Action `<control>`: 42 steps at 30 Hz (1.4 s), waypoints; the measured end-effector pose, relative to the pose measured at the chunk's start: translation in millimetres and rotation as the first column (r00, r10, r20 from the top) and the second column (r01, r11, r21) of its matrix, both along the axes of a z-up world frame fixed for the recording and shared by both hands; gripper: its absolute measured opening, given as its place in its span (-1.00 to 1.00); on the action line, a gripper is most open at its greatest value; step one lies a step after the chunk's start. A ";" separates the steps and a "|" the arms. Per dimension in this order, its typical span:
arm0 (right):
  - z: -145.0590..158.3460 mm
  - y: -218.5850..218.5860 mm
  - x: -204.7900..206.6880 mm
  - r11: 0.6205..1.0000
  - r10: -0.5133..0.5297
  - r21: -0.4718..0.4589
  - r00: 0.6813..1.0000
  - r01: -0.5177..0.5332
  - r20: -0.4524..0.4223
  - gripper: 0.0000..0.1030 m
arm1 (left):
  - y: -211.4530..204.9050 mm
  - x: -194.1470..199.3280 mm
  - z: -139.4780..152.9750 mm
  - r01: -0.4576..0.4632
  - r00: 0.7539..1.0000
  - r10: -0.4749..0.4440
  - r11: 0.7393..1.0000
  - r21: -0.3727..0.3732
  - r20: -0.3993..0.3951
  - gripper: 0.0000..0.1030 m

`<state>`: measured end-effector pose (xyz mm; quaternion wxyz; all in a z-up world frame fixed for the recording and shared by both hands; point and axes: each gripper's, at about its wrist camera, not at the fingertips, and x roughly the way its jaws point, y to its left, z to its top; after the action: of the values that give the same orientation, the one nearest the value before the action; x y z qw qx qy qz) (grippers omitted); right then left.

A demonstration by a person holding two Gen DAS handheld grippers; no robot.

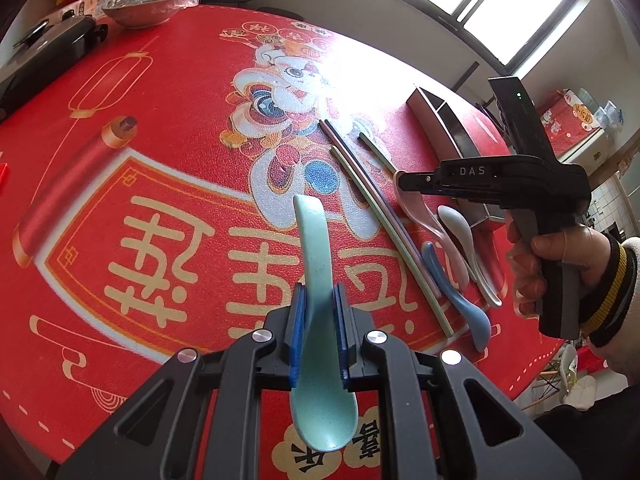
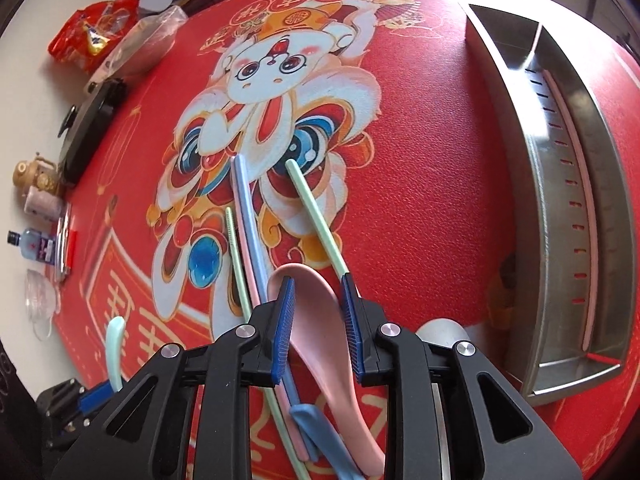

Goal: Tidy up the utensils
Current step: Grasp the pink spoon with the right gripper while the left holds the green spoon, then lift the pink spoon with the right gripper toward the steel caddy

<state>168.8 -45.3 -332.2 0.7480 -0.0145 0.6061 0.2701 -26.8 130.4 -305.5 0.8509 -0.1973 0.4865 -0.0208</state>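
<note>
My left gripper (image 1: 320, 300) is shut on a mint green spoon (image 1: 316, 280) and holds it above the red table mat; the spoon also shows in the right wrist view (image 2: 114, 352). My right gripper (image 2: 317, 284) is open, its jaws on either side of a pink spoon (image 2: 320, 320) that lies on the mat. From the left wrist view the right gripper (image 1: 404, 182) hovers over the pink spoon (image 1: 420, 212). Beside it lie a blue spoon (image 1: 460, 300), a grey spoon (image 1: 468, 248) and several chopsticks (image 1: 372, 200). A steel utensil tray (image 2: 560, 200) holds one pink chopstick (image 2: 580, 184).
A red patterned mat (image 1: 160, 160) covers the table. At the far edge stand a black pan (image 1: 48, 52), a bowl under plastic wrap (image 1: 140, 4) and snack bags (image 2: 88, 36). A small bottle (image 2: 36, 244) and jars sit at the left edge.
</note>
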 end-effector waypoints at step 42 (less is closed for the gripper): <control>-27.6 -79.6 -71.8 0.745 -0.501 0.125 0.674 0.655 -0.543 0.00 | 25.5 -19.4 6.7 0.068 0.996 -0.067 0.998 -0.016 0.050 -0.73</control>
<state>97.0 -124.8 -359.8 0.6142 0.3650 0.6922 0.1022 -46.2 155.9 -298.7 0.8596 -0.1875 0.4716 -0.0588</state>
